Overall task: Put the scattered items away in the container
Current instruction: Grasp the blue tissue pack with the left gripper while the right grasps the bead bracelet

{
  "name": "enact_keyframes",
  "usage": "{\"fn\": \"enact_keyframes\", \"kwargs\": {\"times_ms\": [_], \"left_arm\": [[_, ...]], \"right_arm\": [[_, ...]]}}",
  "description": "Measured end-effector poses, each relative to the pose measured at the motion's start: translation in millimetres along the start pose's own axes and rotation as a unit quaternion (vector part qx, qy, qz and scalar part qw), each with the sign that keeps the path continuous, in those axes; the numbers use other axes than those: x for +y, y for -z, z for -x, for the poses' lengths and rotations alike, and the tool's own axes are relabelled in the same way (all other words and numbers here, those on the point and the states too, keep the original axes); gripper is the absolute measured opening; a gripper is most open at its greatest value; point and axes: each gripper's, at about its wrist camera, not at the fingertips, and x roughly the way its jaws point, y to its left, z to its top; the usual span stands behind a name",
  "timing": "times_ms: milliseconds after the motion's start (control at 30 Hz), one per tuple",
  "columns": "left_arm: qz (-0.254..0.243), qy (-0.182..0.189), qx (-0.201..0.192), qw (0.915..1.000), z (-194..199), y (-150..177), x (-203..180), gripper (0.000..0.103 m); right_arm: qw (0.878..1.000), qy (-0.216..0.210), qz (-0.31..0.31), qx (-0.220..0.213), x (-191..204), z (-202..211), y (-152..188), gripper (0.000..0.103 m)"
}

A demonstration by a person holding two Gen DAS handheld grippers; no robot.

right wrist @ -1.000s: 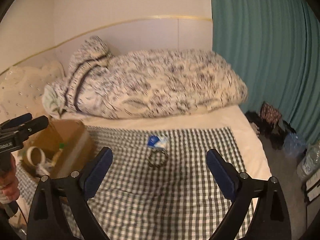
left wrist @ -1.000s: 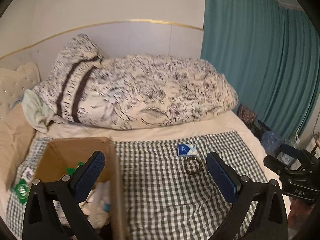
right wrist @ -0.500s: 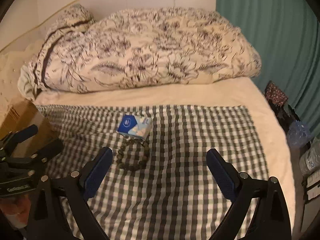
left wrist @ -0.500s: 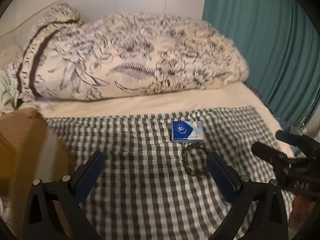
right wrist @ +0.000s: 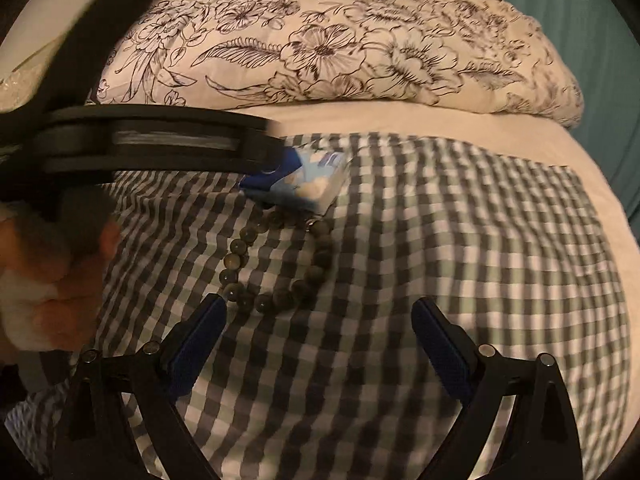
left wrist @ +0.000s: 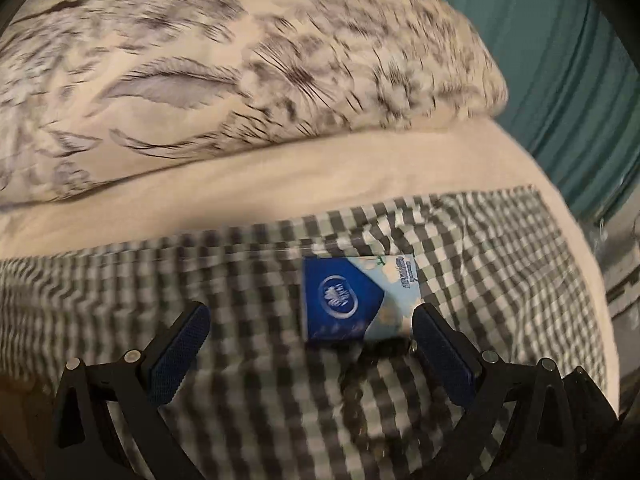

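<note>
A blue and white tissue pack [left wrist: 352, 300] lies on the checked cloth [left wrist: 500, 280], just ahead of my open left gripper [left wrist: 310, 320], toward its right finger. A dark bead bracelet [left wrist: 360, 396] lies blurred just behind the pack, between the left fingers. In the right wrist view the bracelet [right wrist: 276, 264] lies just ahead of my open, empty right gripper [right wrist: 316, 312], near its left finger. The pack [right wrist: 304, 184] is beyond it, with the left gripper's finger [right wrist: 160, 144] reaching over its left end. The container is out of view.
A rolled floral duvet [right wrist: 340, 40] lies across the bed behind the cloth. A teal curtain [left wrist: 560, 60] hangs on the right. The bed edge drops off at right [right wrist: 600, 200]. The person's hand [right wrist: 48, 280] holds the left gripper.
Both grippers have moved forward and down toward the pack and bracelet. The left gripper has swung right, away from the cardboard box, which has left view. Both stay open.
</note>
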Motion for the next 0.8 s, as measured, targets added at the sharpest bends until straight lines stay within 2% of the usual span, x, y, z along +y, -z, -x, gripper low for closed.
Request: {"fn": "enact_keyframes", "kwargs": {"times_ms": [133, 267, 333, 367, 467, 600, 800], "left_arm": [[-0.028, 0.004, 0.014, 0.9995, -21.5, -6.6, -15.1, 0.103], [-0.031, 0.001, 0.026, 0.9992, -36.6, -10.6, -16.4, 0.103], [-0.006, 0.005, 0.032, 0.9995, -41.4, -10.2, -7.8, 0.089], [0.002, -0.003, 0.032, 0.9995, -41.5, -9.6, -3.8, 0.073], [0.012, -0.002, 0.029, 0.9995, -36.6, -9.6, 5.4, 0.073], [0.020, -0.022, 0.027, 0.9992, -29.8, -6.4, 15.6, 0.072], [0.042, -0.035, 0.026, 0.9981, -13.5, 3.3, 28.5, 0.072]], "right_arm": [[1.000, -0.001, 0.007, 0.003, 3.2, -14.1, -3.0, 0.082], [1.000, -0.001, 0.006, -0.001, 5.4, -22.5, -7.6, 0.082], [1.000, 0.002, 0.001, -0.005, 6.2, -24.7, -10.1, 0.082], [1.000, 0.005, 0.001, -0.004, 6.9, -25.9, -10.9, 0.081], [1.000, 0.028, 0.005, 0.002, 11.1, -31.5, -13.2, 0.074], [0.998, 0.060, 0.007, 0.008, 17.3, -34.7, -15.5, 0.063], [0.996, 0.083, -0.015, 0.023, 8.9, -33.2, -16.3, 0.038]]}}
